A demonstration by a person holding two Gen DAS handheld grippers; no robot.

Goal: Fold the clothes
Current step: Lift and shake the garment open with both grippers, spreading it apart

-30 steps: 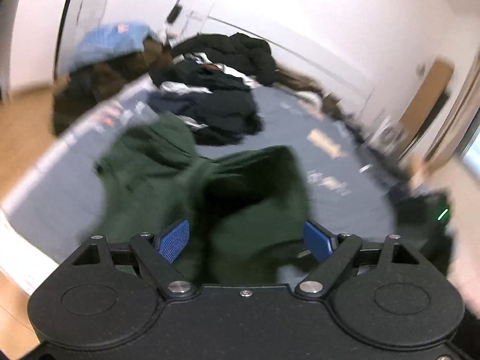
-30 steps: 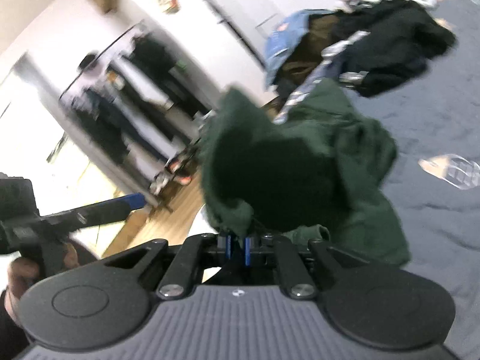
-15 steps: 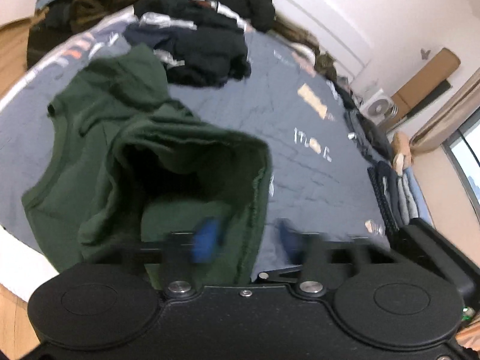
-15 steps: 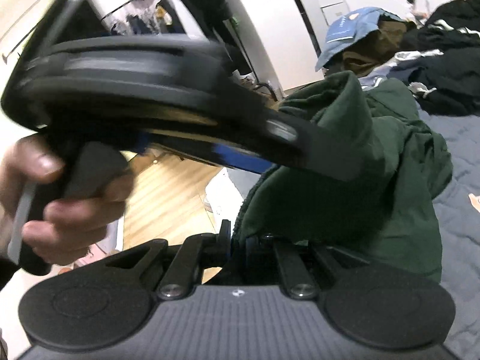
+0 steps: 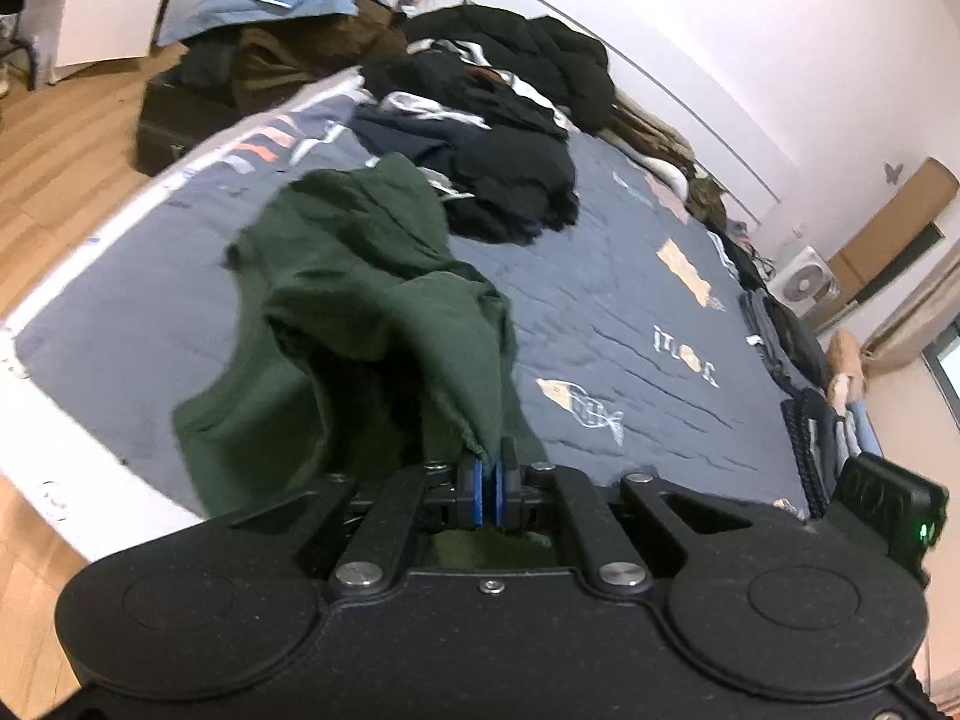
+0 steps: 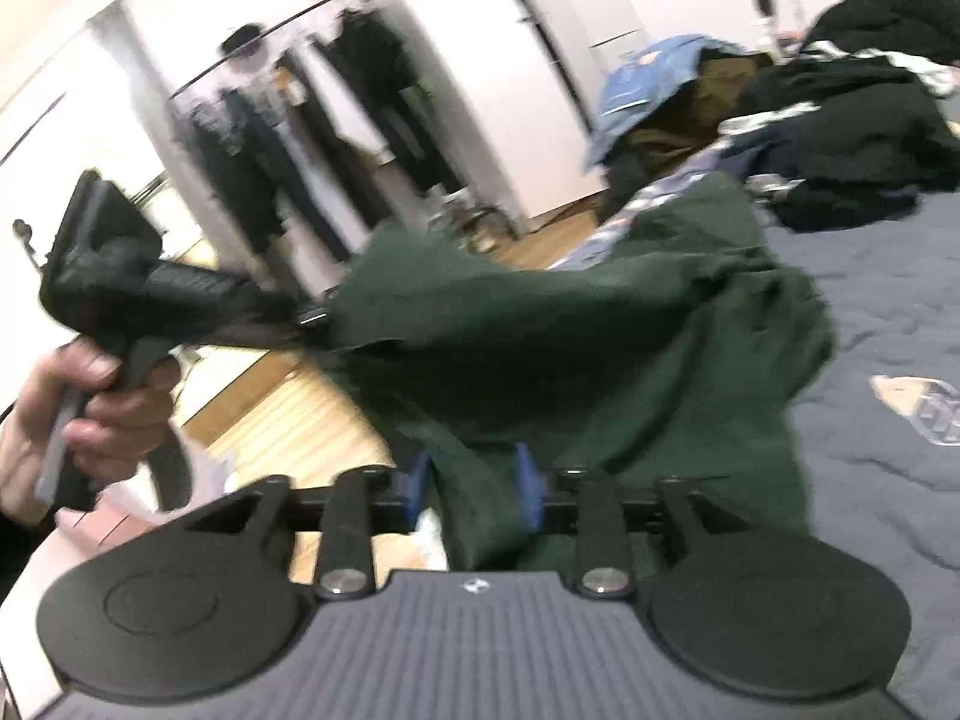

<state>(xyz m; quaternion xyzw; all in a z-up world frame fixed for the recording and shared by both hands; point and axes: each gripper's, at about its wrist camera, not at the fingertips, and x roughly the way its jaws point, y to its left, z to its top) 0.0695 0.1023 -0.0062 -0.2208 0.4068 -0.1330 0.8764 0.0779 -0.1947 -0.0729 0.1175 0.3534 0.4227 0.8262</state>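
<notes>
At lower centre, the left tool point(image 5: 487, 489) is pressed together on an edge of the green garment point(image 5: 372, 300); the right tool point(image 6: 474, 483) is opening with cloth between its pads. Beyond, the garment spills across the bed point(image 5: 630, 324).

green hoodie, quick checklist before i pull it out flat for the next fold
1. Left hand-held gripper shut on the green hoodie edge: ok.
2. Right hand-held gripper grip: not ok, jaws opening, cloth still between the pads but loose.
3. Hoodie spread flat: not ok, bunched and partly lifted.
4. Bare space on the bed cover beside it: ok.
5. Dark clothes pile apart from the hoodie: cannot tell, its hood end lies close to it.
</notes>
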